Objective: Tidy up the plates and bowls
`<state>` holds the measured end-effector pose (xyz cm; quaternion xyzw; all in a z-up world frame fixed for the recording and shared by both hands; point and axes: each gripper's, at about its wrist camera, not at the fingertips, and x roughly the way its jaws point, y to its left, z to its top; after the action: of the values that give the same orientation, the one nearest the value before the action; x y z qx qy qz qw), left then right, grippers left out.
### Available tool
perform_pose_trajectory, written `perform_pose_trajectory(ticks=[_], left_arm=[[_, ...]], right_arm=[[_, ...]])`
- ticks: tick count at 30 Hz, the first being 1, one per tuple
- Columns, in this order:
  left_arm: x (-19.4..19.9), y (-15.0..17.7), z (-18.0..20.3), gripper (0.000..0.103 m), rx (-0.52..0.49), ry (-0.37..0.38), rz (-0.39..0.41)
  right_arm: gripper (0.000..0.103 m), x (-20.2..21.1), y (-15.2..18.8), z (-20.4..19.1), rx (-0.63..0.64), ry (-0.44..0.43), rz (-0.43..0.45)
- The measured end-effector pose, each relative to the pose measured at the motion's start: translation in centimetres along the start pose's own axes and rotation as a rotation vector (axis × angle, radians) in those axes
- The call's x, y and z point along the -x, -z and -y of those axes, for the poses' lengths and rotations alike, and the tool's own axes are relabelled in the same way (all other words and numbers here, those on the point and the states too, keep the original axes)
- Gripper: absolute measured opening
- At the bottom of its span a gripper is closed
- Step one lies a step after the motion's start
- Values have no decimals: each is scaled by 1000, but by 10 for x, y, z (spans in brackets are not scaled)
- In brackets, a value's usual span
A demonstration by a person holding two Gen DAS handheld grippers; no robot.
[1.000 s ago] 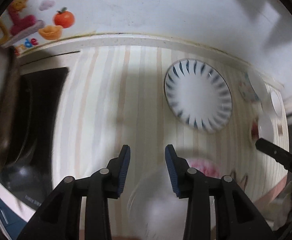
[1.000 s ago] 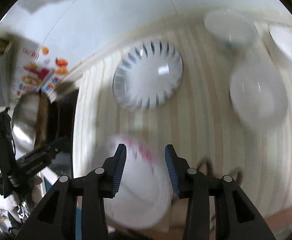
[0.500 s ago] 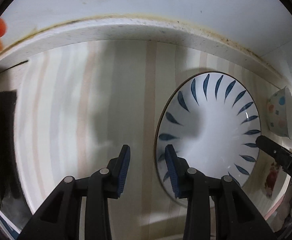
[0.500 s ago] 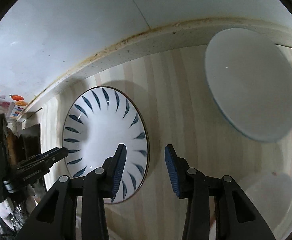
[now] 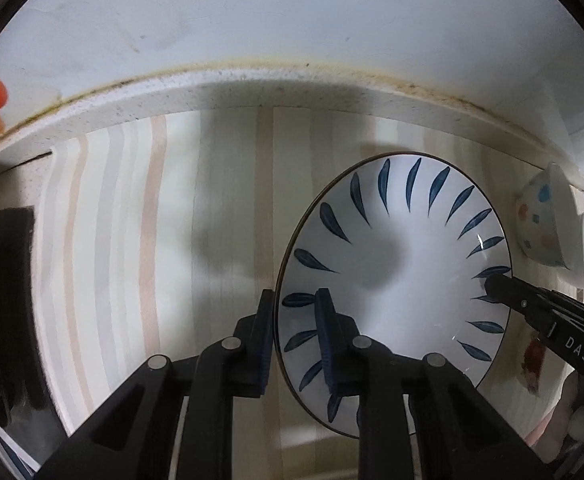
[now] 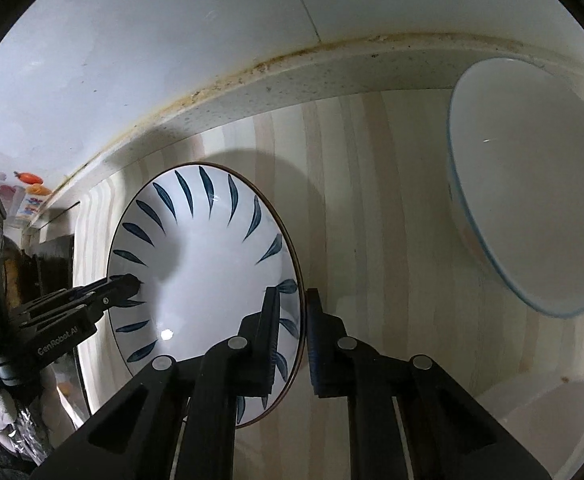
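Note:
A white plate with blue leaf marks (image 5: 411, 264) lies on the striped counter; it also shows in the right wrist view (image 6: 212, 264). My left gripper (image 5: 293, 328) straddles its left rim, one finger outside and one over the plate, jaws narrowed on the rim. My right gripper (image 6: 293, 328) straddles its right rim the same way. Each gripper's tip shows in the other's view on the far rim. A white bowl with a blue rim (image 6: 531, 184) sits at the right. A spotted bowl (image 5: 543, 224) lies tipped at the far right.
The striped mat (image 5: 164, 240) ends at a speckled counter ledge (image 5: 252, 84) below a white wall. A black stove area (image 5: 0, 300) lies at the left. Another white dish (image 6: 539, 416) sits low right in the right wrist view.
Both grippers have moved in on the blue-leaf plate and narrowed their jaws onto its opposite rims. The plate stays on the counter.

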<state>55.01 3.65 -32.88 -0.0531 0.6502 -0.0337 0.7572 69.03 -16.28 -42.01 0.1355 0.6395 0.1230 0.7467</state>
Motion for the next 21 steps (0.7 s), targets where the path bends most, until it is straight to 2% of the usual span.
perform_pose_trajectory(ticks=[5, 12, 16, 21], left_arm=[[36, 22, -3, 18, 0, 5, 54], [88, 73, 3, 18, 4, 12, 111], [109, 106, -1, 18, 12, 10, 136], [112, 149, -13, 18, 13, 5, 129]], right_arm=[[14, 30, 10, -6, 9, -34, 14], [14, 83, 46, -31, 53, -70, 54], [14, 104, 82, -48, 80, -83, 56], [14, 113, 131, -59, 86, -106, 31]])
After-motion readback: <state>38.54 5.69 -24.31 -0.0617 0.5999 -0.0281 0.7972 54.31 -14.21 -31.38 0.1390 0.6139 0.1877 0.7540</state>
